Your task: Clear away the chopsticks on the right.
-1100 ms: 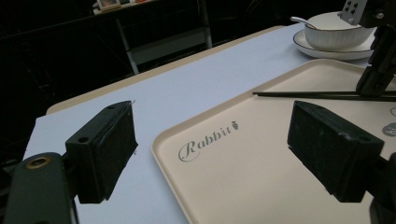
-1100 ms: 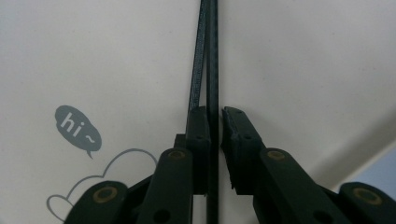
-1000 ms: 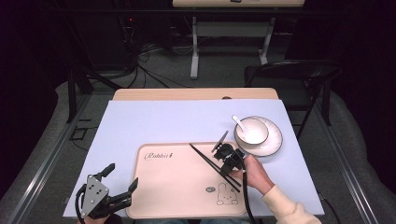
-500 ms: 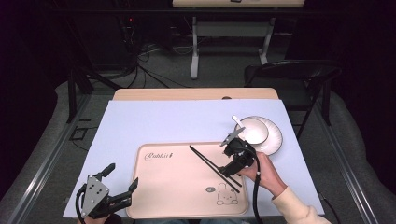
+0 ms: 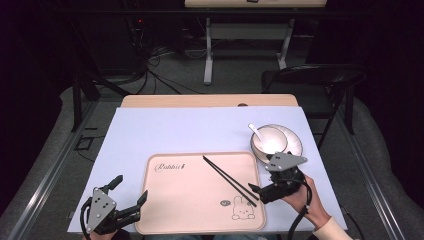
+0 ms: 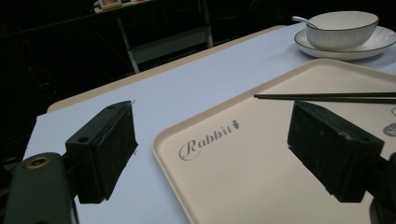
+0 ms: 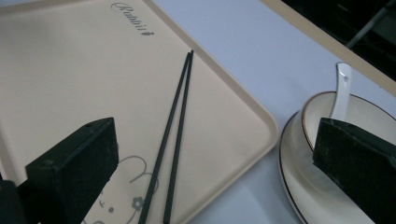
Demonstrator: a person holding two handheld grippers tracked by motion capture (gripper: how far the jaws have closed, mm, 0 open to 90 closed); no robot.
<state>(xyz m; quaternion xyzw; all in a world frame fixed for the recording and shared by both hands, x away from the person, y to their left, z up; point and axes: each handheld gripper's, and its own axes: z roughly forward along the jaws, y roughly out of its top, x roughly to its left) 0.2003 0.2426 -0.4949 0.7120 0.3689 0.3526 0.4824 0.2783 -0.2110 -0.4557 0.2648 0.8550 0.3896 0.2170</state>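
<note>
A beige tray [image 5: 185, 200] printed "Rabbit" lies at the near middle of the table. Two black chopsticks [image 5: 230, 181] rest side by side on its right half, also seen in the right gripper view [image 7: 175, 135]. A white bowl [image 5: 270, 139] holding a white spoon [image 5: 256, 132] sits on a white plate [image 5: 295, 145] beyond the tray's right corner. My right gripper [image 5: 265, 176] hovers open over the tray's right edge, just in front of the plate, with nothing between its jaws. My left gripper [image 5: 129, 190] is open at the tray's near left corner, holding nothing.
A pale blue cloth [image 5: 200, 130] covers the table, with a bare wooden strip [image 5: 210, 100] along the far edge. A dark chair [image 5: 310, 80] stands beyond the far right corner. Cables [image 5: 160, 70] lie on the floor behind.
My right gripper has drawn back from above the chopsticks to the right, off the tray's middle toward the plate. The chopsticks stay on the tray. The left gripper has not moved.
</note>
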